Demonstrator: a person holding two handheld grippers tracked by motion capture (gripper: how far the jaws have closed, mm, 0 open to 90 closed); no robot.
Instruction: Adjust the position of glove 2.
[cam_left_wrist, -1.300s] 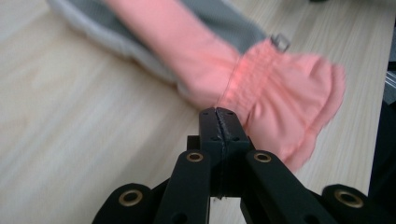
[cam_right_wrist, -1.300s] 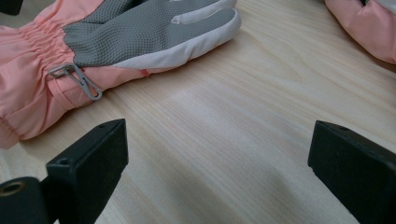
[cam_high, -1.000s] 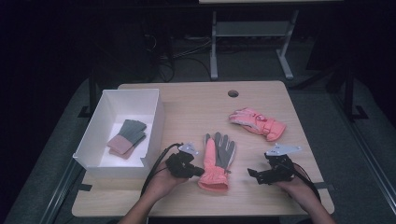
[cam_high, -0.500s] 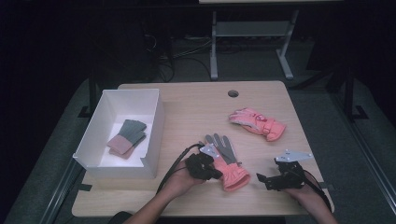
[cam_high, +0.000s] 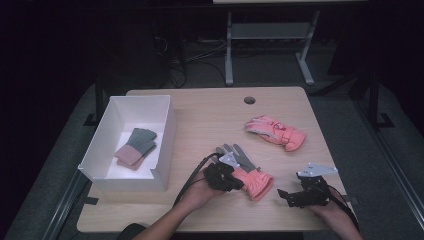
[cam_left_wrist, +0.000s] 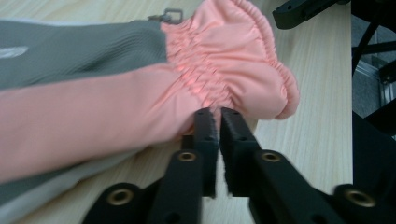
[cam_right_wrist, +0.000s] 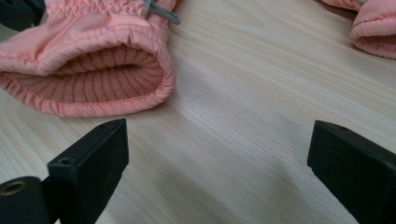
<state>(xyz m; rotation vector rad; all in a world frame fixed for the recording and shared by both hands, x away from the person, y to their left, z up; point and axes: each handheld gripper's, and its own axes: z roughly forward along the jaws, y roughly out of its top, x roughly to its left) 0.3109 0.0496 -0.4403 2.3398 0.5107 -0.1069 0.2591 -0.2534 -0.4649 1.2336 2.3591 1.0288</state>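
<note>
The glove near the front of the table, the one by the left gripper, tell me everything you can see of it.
The near glove is padded, salmon-pink with grey fingers and palm side, a gathered elastic wrist, a ribbed knit lining inside its open cuff and a small grey clip. It lies flat on the wooden table, fingers pointing away. The left gripper is shut on fabric at its wrist.

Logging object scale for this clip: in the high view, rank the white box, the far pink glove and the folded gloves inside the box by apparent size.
1. White box
2. Far pink glove
3. Folded gloves in the box, only slightly smaller-looking than the pink one
</note>
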